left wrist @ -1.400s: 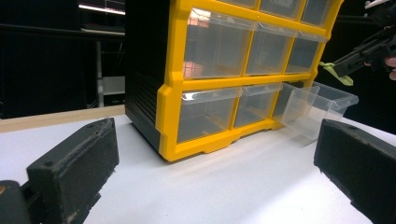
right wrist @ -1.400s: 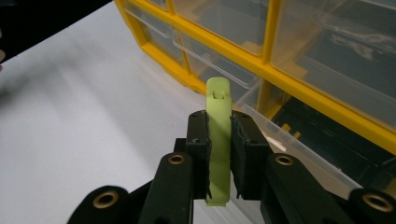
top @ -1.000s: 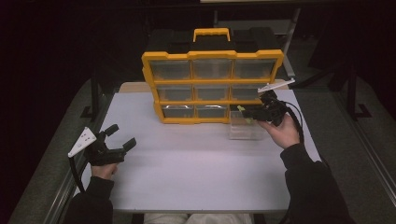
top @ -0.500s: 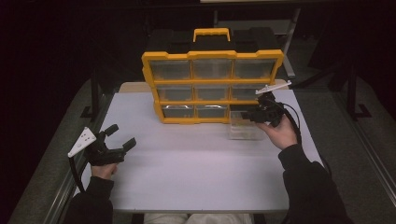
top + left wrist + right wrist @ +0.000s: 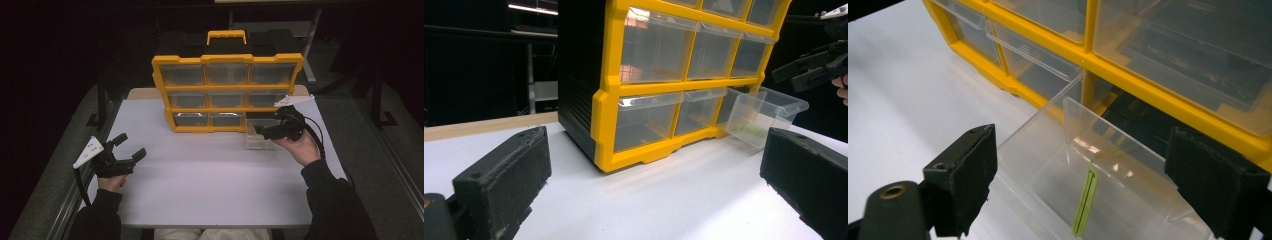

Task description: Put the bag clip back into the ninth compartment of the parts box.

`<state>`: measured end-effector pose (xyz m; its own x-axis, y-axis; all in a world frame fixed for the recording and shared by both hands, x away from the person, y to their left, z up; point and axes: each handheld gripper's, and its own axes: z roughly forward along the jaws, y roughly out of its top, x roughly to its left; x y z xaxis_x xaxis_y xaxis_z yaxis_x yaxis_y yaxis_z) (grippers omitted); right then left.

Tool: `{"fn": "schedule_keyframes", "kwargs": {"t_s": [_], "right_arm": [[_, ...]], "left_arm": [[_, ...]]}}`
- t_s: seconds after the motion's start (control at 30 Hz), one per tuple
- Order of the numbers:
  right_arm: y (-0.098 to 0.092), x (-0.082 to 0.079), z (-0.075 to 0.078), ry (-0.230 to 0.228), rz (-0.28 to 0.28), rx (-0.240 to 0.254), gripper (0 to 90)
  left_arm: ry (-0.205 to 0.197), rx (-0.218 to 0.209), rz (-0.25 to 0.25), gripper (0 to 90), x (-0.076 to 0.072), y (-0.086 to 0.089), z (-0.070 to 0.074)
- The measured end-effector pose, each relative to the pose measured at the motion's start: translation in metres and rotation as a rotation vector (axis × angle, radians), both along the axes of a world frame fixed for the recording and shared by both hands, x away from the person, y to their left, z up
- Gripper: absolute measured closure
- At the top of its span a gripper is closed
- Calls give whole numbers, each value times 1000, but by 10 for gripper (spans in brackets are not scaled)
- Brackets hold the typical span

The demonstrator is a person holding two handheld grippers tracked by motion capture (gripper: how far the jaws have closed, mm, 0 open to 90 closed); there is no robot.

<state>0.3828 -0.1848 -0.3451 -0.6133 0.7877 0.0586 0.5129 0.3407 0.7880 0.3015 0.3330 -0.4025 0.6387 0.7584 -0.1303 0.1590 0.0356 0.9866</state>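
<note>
At centre right of the high view, the clear drawer (image 5: 260, 137) sits pulled out on the bench (image 5: 210, 190), a green strip (image 5: 1085, 200) inside. The right gripper (image 5: 265, 131), its jaws just opened, grips nothing and could knock it. The left gripper (image 5: 127, 152) rests open, empty. One organizer (image 5: 227, 90), nine slots.

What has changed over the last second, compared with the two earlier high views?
The right gripper has just been opening its jaws above the pulled-out clear drawer, where a thin green item lies. The left gripper, yellow organizer and drawer kept their places.
</note>
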Motion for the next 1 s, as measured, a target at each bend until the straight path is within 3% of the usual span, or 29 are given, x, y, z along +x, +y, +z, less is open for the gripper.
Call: {"fn": "schedule_keyframes", "kwargs": {"t_s": [0.07,0.13,0.37,0.57,1.0], "right_arm": [[0,-1,0,1,-6,-5,9],[0,-3,0,-4,-5,1,0],[-3,-10,4,-18,15,48,0],[-5,-16,4,-34,33,57,0],[-14,-28,2,-74,25,106,0]], "left_arm": [[0,2,-1,0,0,0,0],[0,2,-1,0,0,0,0],[-1,3,0,0,0,0,0],[-1,2,-1,0,0,0,0],[0,2,1,0,0,0,0]]}}
